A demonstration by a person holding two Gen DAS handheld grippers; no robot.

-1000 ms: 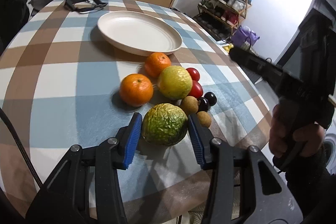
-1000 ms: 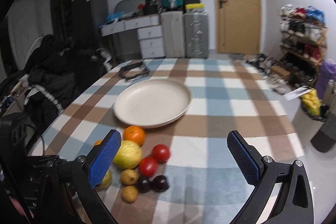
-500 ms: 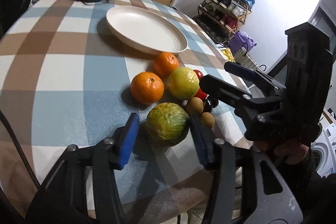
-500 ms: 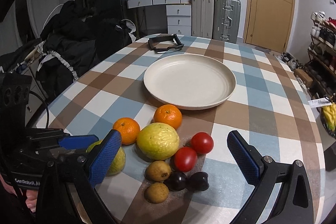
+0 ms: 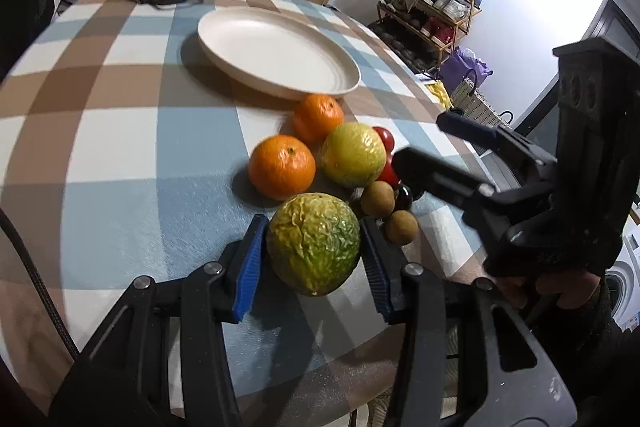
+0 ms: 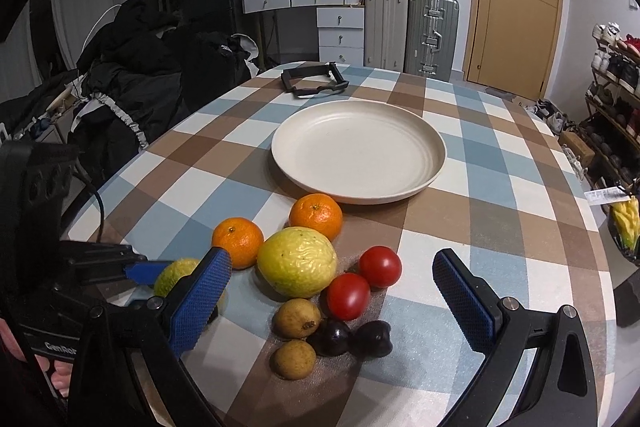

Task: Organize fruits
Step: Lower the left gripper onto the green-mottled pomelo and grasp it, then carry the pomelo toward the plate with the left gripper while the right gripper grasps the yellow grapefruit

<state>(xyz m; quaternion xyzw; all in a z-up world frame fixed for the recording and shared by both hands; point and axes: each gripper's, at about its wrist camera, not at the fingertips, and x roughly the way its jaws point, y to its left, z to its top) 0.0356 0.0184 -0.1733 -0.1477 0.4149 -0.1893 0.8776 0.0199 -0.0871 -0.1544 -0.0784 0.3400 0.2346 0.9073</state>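
My left gripper [image 5: 313, 269] is shut on a wrinkled green-yellow fruit [image 5: 313, 243], which is partly hidden in the right wrist view [image 6: 176, 273]. Two oranges [image 6: 237, 242] [image 6: 316, 215], a yellow wrinkled fruit [image 6: 297, 261], two red tomatoes [image 6: 380, 265] [image 6: 347, 295], two brown round fruits [image 6: 295, 317] [image 6: 293, 359] and two dark plums [image 6: 333, 337] lie in a cluster on the checked tablecloth. The empty cream plate [image 6: 434, 147] sits beyond them. My right gripper [image 6: 332, 301] is open, hovering over the tomatoes and plums.
A black frame-like object [image 6: 313, 79] lies at the table's far end. The table's front edge [image 5: 304, 387] is close below the left gripper. Suitcases [image 6: 412, 27], drawers, a shoe rack [image 5: 436, 3] and a pile of dark clothes [image 6: 132, 83] surround the table.
My left gripper's pads have closed onto the green-yellow fruit. My right gripper has moved forward and down over the fruit cluster, staying open.
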